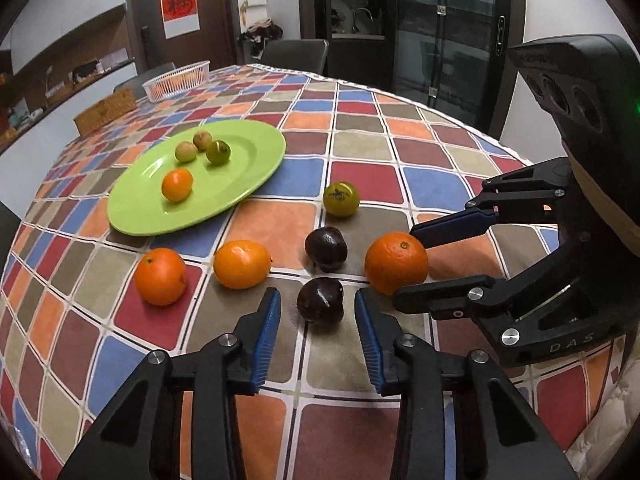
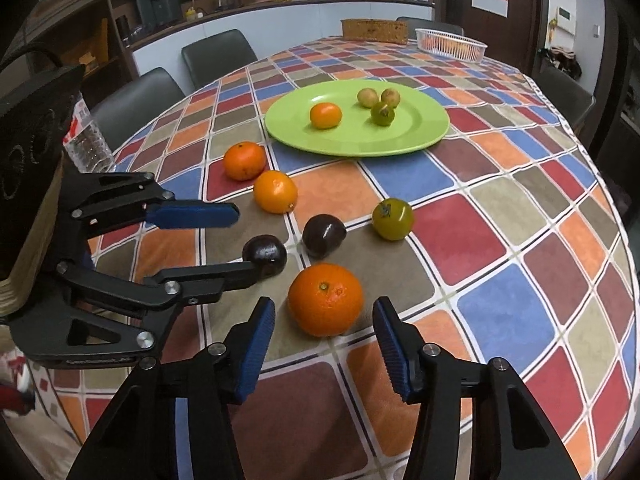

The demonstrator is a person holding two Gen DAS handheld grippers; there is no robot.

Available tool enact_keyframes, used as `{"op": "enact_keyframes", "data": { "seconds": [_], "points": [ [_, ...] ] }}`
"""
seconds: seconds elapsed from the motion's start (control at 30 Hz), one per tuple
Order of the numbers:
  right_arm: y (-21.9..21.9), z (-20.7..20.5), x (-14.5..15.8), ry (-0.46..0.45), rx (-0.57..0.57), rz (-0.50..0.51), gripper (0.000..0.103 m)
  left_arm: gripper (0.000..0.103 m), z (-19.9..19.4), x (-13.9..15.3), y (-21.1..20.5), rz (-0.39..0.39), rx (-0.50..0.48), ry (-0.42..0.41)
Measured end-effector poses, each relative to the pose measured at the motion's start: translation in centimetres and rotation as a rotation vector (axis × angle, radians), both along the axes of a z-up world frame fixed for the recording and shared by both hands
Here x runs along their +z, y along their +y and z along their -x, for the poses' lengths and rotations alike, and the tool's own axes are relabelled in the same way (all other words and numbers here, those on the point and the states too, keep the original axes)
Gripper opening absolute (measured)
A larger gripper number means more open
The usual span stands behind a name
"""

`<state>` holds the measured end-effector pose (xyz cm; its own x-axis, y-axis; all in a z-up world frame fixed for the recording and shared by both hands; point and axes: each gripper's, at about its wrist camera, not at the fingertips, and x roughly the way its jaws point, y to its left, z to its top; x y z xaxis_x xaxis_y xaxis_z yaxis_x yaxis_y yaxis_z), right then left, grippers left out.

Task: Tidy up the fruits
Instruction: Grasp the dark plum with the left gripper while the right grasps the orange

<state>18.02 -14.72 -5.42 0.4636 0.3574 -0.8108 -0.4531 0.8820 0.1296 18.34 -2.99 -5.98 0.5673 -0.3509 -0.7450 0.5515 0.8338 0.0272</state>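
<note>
I see the surface point(image 2: 500, 184) under a checked cloth. Green plate point(image 2: 424, 136) at 12 o'clock. Loose on the cloth: three oranges point(image 2: 325, 299) point(image 2: 275, 192) point(image 2: 244, 160), two dark fruits point(image 2: 323, 235) point(image 2: 265, 255), one green fruit point(image 2: 393, 219) at 2. White basket point(image 2: 452, 45) and wicker box point(image 2: 374, 30) at far edge. Clear bottle point(image 2: 89, 148) at 9.

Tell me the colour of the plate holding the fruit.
The plate is lime green, clearest in the right wrist view.

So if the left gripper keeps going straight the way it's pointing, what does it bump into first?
Most likely the near dark plum: it sits right ahead of the left gripper, between its open fingers. The pads don't seem to touch it yet, though depth is hard to judge.
</note>
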Motion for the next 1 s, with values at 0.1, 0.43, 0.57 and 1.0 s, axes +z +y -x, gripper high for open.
{"op": "enact_keyframes", "data": {
  "seconds": [0.1, 0.43, 0.57, 1.0],
  "points": [
    [0.0, -0.2, -0.3, 0.009, 0.003, -0.003, 0.048, 0.038, -0.5, -0.3, -0.1, 0.008, 0.004, 0.017],
    [0.0, -0.8, -0.8, 0.021, -0.003, -0.021, 0.043, 0.028, -1.1, -0.9, -0.2, 0.023, 0.028, 0.057],
    [0.1, -0.8, -0.8, 0.022, -0.004, -0.024, 0.042, 0.026, -1.0, -0.9, -0.2, 0.021, 0.031, 0.056],
    [-0.6, -0.2, 1.0, -0.019, -0.033, -0.061, 0.042, 0.026, 0.4, 1.6, 0.2, 0.036, 0.09, -0.008]
  ]
}}
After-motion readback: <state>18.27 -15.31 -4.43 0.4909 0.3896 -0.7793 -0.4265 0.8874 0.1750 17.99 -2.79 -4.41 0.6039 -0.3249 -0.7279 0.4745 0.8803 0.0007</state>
